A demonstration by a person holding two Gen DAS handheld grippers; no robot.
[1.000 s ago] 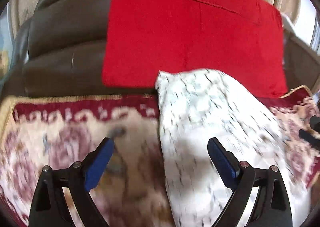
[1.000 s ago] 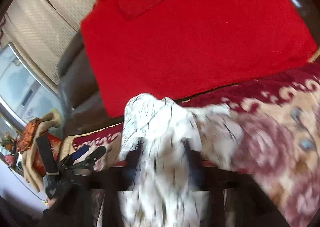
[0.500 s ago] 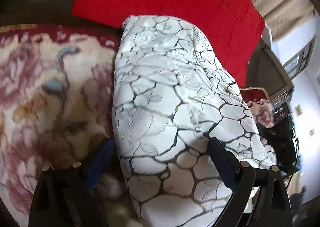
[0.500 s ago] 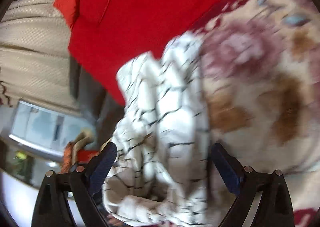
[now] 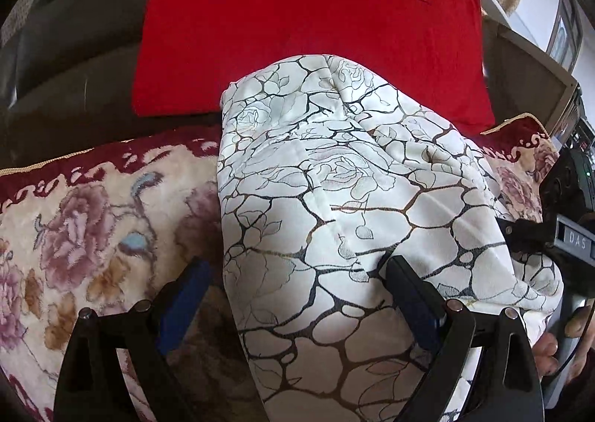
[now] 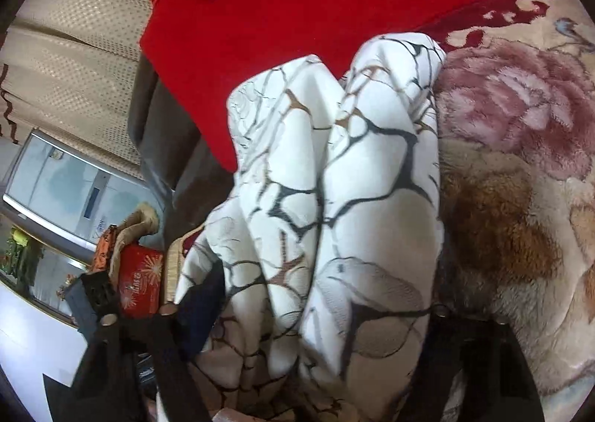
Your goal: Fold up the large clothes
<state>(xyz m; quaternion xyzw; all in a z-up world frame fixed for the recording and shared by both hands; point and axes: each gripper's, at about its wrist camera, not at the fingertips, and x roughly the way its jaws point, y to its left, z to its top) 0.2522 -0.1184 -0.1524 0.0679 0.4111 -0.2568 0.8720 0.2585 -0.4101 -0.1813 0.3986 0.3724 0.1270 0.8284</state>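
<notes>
- Left gripper [image 5: 295,301]: fingers [image 5: 182,299] spread wide, straddling the near edge of the white patterned garment [image 5: 346,206] without pinching it; half a second ago the view was tilted, now it is level again.
- Right gripper [image 6: 319,314]: cloth drapes over its fingers and hides them, so whether they clamp cannot be told; half a second earlier both stood in plain view, apart.
- Garment: bunched into a long folded bundle on the floral blanket [image 5: 93,225], its far end touching the red cushion [image 5: 305,24]; a second ago it was blurred in motion.
- Judgement: one fold appears laid; squaring and a further fold likely remain.
</notes>
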